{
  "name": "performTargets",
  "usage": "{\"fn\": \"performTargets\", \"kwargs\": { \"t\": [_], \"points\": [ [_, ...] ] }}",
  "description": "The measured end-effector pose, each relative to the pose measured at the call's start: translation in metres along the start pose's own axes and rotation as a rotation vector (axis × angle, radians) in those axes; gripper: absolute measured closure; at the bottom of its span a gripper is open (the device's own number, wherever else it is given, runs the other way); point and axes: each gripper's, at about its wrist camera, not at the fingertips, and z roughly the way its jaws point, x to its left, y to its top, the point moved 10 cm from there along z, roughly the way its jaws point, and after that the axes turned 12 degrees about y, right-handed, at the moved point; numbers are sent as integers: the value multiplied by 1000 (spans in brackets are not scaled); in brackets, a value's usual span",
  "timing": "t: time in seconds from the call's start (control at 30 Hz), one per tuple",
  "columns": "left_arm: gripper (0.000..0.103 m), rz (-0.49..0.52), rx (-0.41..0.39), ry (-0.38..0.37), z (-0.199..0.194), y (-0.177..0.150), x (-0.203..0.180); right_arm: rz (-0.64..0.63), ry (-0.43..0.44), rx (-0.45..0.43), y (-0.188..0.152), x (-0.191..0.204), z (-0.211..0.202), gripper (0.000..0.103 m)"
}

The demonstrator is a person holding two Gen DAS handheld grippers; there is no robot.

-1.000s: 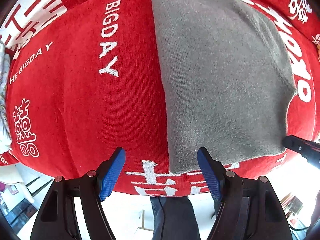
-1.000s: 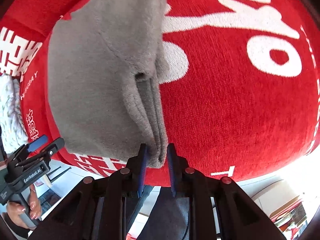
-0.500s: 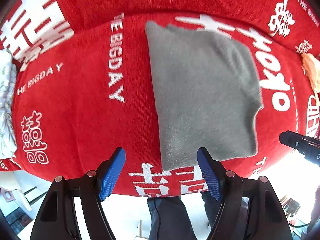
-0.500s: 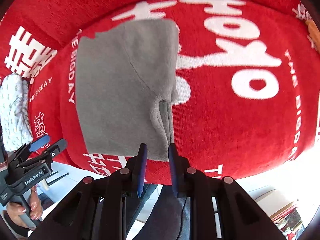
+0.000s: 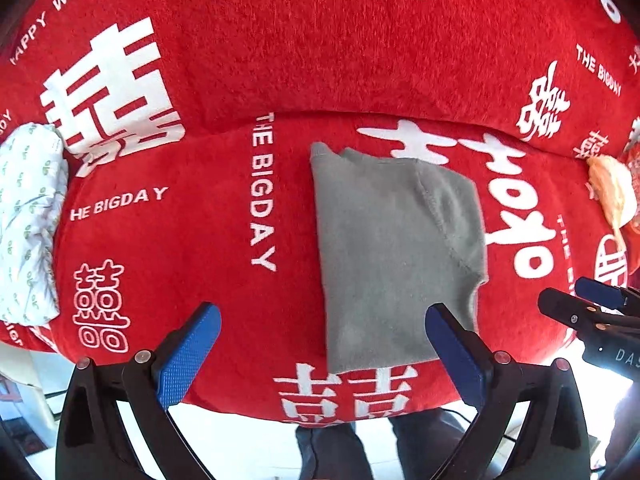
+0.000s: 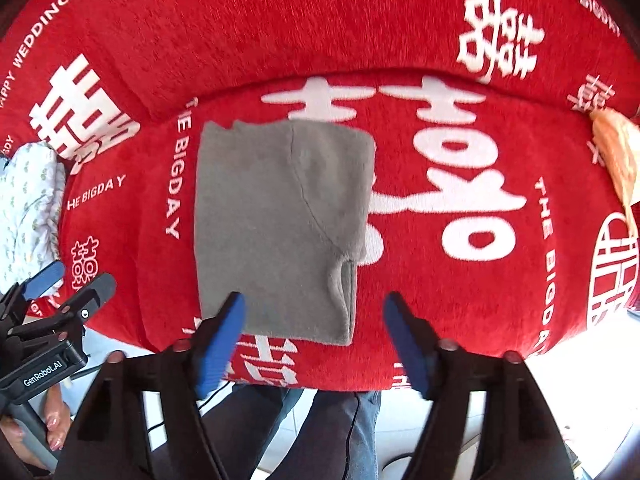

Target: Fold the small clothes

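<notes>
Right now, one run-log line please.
folded grey fleece garment: flat on red cushion | left gripper: open, clear | right gripper: open, clear

A folded grey fleece garment [image 5: 394,256] lies flat near the front edge of the red sofa cushion with white lettering [image 5: 192,248], the left hand-held gripper [image 5: 320,350] hovering wide open above that edge, empty.

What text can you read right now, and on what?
"THE BIGDAY": red cover, repeated.
"HAPPY WEDDING": same cover, back cushion, partly cut off.
"GenRobot.AI": left tongs body.
"DAS...": right tongs body, cut off.
Large white double-happiness signs: cover.
Grey garment: no text.
</notes>
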Motion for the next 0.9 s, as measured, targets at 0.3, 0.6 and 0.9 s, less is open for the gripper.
{"fn": "performTargets", "kwargs": {
  "t": [0.3,0.6,0.9],
  "points": [
    [0,-7,28,46,-9,-2,1,-26,-78,-95,11,4,-25,0],
    [0,-4,21,84,-19,3,3,-10,-89,-68,12,3,-28,0],
    [0,5,12,87,-23,3,0,-8,-86,-71,12,4,-27,0]
  ]
}}
